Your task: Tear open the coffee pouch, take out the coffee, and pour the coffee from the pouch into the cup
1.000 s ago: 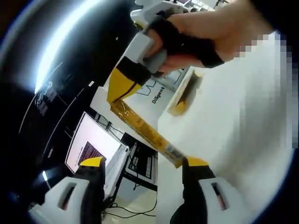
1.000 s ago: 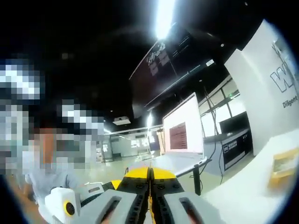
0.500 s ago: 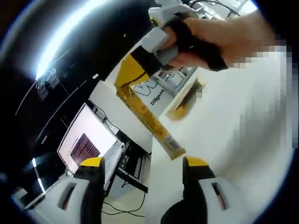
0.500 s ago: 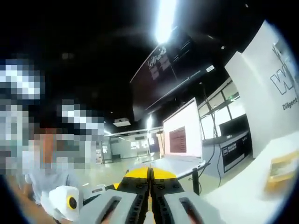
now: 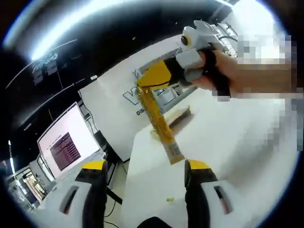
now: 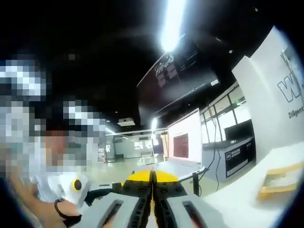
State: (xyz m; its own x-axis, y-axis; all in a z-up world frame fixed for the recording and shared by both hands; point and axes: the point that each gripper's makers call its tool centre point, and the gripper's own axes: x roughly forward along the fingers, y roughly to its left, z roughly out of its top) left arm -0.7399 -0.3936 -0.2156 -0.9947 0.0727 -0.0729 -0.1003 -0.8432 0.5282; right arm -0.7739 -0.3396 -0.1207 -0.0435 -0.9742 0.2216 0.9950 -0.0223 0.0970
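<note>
Since a second ago the right gripper (image 5: 156,78) has drawn further off from the left one and up toward the top right of the left gripper view, carrying the coffee pouch (image 5: 159,118) with it; the stick's lower end no longer sits against the left gripper's right-hand jaw but hangs free just ahead of the gap between the jaws.

As I watch now, the left gripper (image 5: 145,166) stands apart, its two yellow-tipped jaws wide and holding nothing. The right gripper is clamped on the top end of the pouch, a long yellow stick that dangles down from it at a slant. In the right gripper view that gripper (image 6: 152,175) has its jaws pressed together, with only a thin yellow sliver between them. A person's hand (image 5: 223,71) grips its handle.

Beyond the left jaws lies a white table (image 5: 228,156), with a shallow yellow tray (image 5: 176,114) behind the pouch and a tiny yellow scrap (image 5: 169,200) on the tabletop between the jaws. Off to the left of the jaws a lit monitor (image 5: 61,142) stands.

I'd judge the tearing step to be in hand; whether the pouch is already open I cannot tell. No cup is to be seen from here. Next the left gripper would need to close on the free lower end, so the two can pull against each other.
</note>
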